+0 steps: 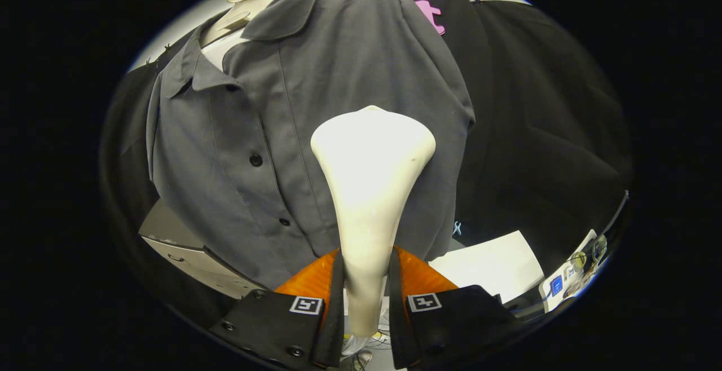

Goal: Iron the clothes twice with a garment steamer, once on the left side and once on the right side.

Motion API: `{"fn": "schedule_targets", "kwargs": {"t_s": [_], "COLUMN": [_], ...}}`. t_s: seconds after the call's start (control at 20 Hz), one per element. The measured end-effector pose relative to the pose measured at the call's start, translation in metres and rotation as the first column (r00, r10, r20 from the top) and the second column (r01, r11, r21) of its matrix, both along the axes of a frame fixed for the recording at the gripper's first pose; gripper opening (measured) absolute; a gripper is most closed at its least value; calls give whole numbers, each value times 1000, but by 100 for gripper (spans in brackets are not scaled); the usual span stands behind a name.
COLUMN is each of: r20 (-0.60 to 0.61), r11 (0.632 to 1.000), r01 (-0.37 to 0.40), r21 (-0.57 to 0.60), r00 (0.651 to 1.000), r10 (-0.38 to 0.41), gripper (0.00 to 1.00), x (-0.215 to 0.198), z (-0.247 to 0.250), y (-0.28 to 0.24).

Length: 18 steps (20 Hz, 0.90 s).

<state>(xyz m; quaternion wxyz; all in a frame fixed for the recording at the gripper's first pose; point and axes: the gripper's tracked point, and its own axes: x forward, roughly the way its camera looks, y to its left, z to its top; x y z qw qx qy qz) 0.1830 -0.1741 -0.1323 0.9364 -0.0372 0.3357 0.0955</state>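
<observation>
A grey button-up shirt (271, 134) hangs on a pale mannequin torso (240, 13), collar up at the top. A white garment steamer (369, 190) rises from between my fingers, its narrow handle low and its wide head held close against the shirt's front, on the half right of the button row. My gripper (365, 281) is shut on the steamer's handle, both fingers pressing its sides. The steamer's head hides the cloth behind it, so contact with the shirt cannot be told.
Black cloth walls (536, 106) stand behind and to the right of the shirt. A grey cabinet (180, 252) sits below the shirt's left hem. A white surface (496, 269) and a small device with cables (569, 281) lie low on the right.
</observation>
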Motion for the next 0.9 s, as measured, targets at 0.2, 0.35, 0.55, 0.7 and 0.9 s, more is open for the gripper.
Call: {"fn": "schedule_targets", "kwargs": {"t_s": [0.2, 0.35, 0.55, 0.7, 0.9], "r20": [-37, -67, -102, -126, -164], "r11": [1000, 1000, 1000, 1000, 1000], "r01": [-2, -1, 3, 6, 13], "r21": [4, 3, 9, 12, 17], "r00": [999, 998, 995, 992, 986], "r10": [2, 1, -2, -4, -10], "gripper": [41, 41, 41, 41, 41], "x": [-9, -12, -16, -19, -24], "z": [-22, -39, -56, -73, -98], "y": [-6, -11, -16, -23, -30]}}
